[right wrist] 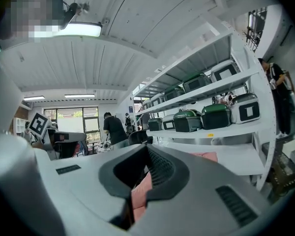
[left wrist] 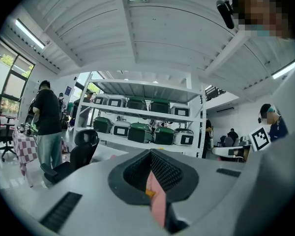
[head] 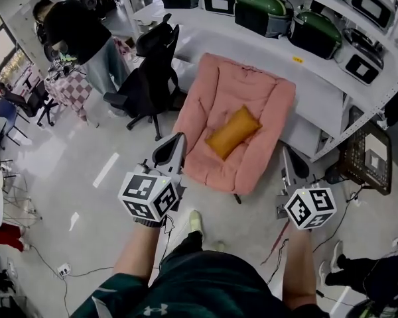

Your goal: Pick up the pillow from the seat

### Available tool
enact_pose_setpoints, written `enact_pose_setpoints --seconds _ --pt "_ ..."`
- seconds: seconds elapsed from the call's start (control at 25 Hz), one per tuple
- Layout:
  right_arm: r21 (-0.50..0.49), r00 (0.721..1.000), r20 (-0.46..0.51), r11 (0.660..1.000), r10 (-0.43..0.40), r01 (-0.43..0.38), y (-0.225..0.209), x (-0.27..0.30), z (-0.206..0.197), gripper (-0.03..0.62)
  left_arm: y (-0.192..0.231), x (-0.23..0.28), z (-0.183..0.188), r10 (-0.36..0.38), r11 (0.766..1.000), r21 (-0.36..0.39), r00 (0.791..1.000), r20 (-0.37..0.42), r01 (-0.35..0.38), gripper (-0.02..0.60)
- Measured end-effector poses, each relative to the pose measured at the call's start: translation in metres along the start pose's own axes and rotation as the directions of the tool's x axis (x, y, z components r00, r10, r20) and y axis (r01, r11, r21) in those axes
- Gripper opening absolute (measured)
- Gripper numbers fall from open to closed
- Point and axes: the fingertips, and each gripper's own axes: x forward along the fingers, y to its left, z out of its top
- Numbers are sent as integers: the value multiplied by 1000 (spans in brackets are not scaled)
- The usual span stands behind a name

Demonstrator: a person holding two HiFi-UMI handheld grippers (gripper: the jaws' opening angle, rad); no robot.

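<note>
An orange pillow (head: 233, 132) lies slantwise in the middle of a pink padded seat (head: 212, 85) on the floor, below a white shelf. My left gripper (head: 178, 144) hovers just off the seat's near left edge, jaws together and holding nothing. My right gripper (head: 286, 156) hangs off the seat's near right corner, also shut and empty. In the left gripper view the gripper (left wrist: 150, 154) shows a thin slit with the pink seat (left wrist: 158, 203) and a sliver of the orange pillow (left wrist: 148, 192) beyond. The right gripper (right wrist: 147, 149) shows only the pink seat (right wrist: 139, 194) through its slit.
A black office chair (head: 149, 71) stands left of the seat. White shelving (head: 331, 45) with green and white cases runs behind it. A person in black (head: 79, 32) stands at a checkered table (head: 69, 88) far left. A black box (head: 368, 154) and cables lie at the right.
</note>
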Motion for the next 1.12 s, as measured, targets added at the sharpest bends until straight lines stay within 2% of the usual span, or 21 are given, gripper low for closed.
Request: enact_pose_setpoints --seconds 0.24,0.6,0.8,1.12 --pt "-8 999 -37 1000 -23 23 6 71 -7 3 56 50 -1 -27 1000 -5 999 -23 26 5" --pt "-30 989 -55 990 -136 135 -10 150 -10 3 120 124 -5 -92 996 9 994 -66 93 5" --pt "-67 980 -89 983 -177 172 -20 176 -23 3 132 157 -14 -141 990 -12 987 -80 141 5" --pt "-47 972 -140 982 -189 185 -65 217 -56 5 119 215 -40 -217 976 -40 971 -101 214 5"
